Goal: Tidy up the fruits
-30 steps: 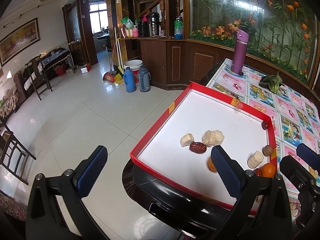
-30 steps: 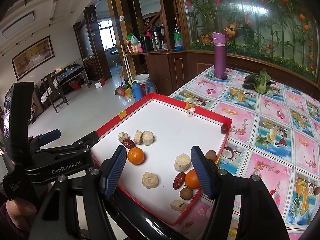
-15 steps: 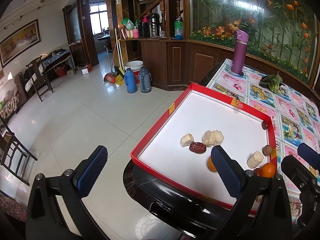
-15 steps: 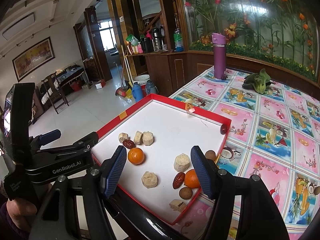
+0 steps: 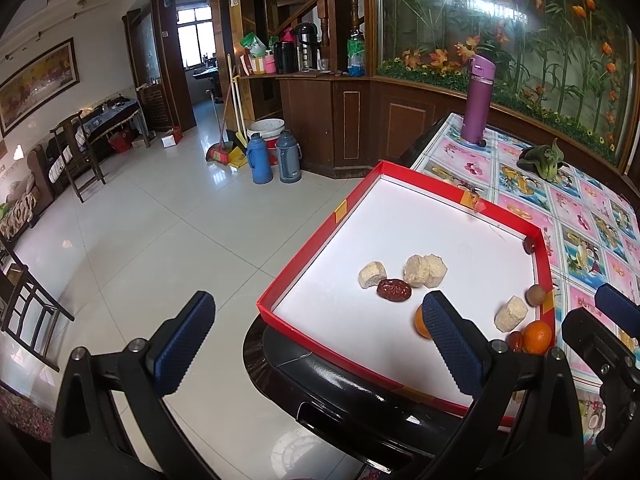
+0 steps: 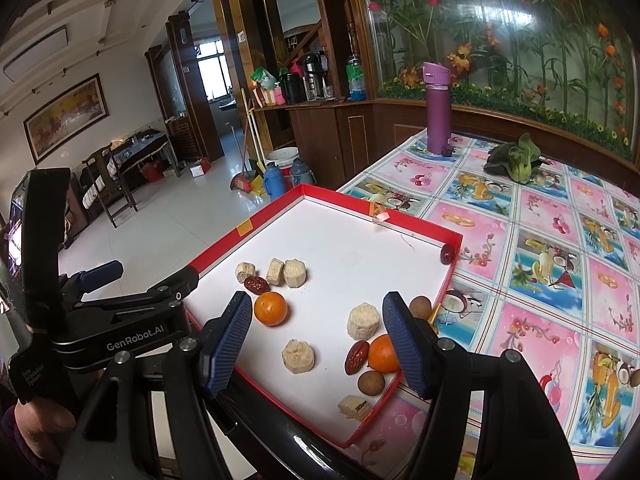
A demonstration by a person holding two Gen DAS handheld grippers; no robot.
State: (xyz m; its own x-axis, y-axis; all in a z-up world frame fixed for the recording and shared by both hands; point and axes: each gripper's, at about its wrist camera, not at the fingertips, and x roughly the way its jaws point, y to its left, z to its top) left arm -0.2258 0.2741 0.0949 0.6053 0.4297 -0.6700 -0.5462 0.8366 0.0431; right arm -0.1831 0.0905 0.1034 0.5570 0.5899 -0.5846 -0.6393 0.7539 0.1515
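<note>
Right gripper [image 6: 316, 340] apart, empty, low centre frame above red tray [image 6: 416, 229]; left gripper [image 5: 320, 336] likewise. Fruits lie scattered; stage undeterminable.

Readable text: "GenRobot.AI" in white on the left gripper [image 6: 100, 276] body, left of the right fingers [image 6: 230, 344]. Small vertical "Data Acquisition System" on its handle. Nothing else legible.

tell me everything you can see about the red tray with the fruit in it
The red tray is a shallow square box, seemingly cardboard, with low red walls and a white floor. Yellow tape patches mark its rim. It lies flat at the table's corner, partly on the patterned tablecloth. Inside sit two oranges, red dates, brown round fruits and pale cut chunks. No fingers touch it.
</note>
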